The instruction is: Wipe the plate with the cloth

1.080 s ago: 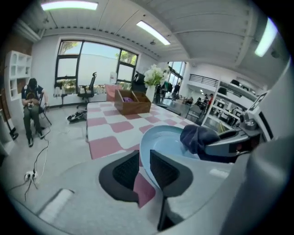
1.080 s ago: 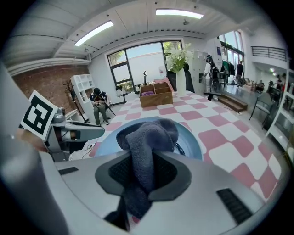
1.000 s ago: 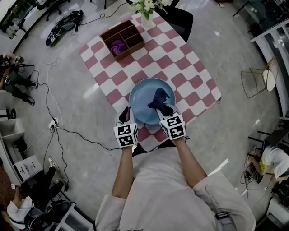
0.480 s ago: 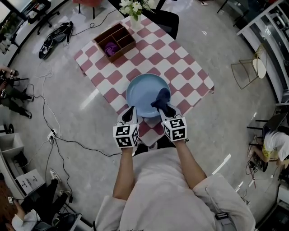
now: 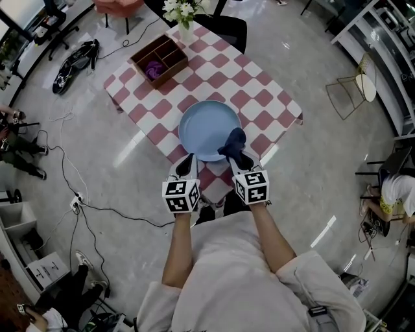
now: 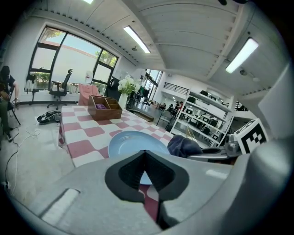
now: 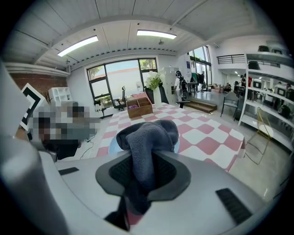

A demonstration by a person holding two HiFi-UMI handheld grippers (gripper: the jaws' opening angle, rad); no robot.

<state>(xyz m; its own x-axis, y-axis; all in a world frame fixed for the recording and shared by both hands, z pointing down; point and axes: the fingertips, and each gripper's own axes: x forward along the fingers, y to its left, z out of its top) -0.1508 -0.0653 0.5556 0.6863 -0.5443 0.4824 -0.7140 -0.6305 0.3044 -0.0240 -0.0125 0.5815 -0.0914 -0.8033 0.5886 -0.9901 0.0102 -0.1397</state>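
Note:
A light blue plate (image 5: 206, 128) lies on the red and white checked table (image 5: 259, 97), near its front edge. My right gripper (image 5: 237, 156) is shut on a dark blue cloth (image 5: 233, 142), which hangs over the plate's near right rim. From the right gripper view the cloth (image 7: 146, 144) bulges out between the jaws, hiding most of the plate (image 7: 112, 146). My left gripper (image 5: 187, 165) is shut with nothing in it, at the plate's near left rim. In the left gripper view the plate (image 6: 133, 142) lies just beyond the closed jaws, with the cloth (image 6: 184, 146) to the right.
A brown wooden compartment box (image 5: 159, 60) with a purple item sits at the table's far corner. A vase of white flowers (image 5: 182, 11) stands beyond it. A black chair (image 5: 224, 27) is behind the table. Cables (image 5: 71, 175) run over the floor on the left.
The cloth has slid with the right gripper from the plate's middle toward its near right rim. My left gripper has come up to the plate's near edge.

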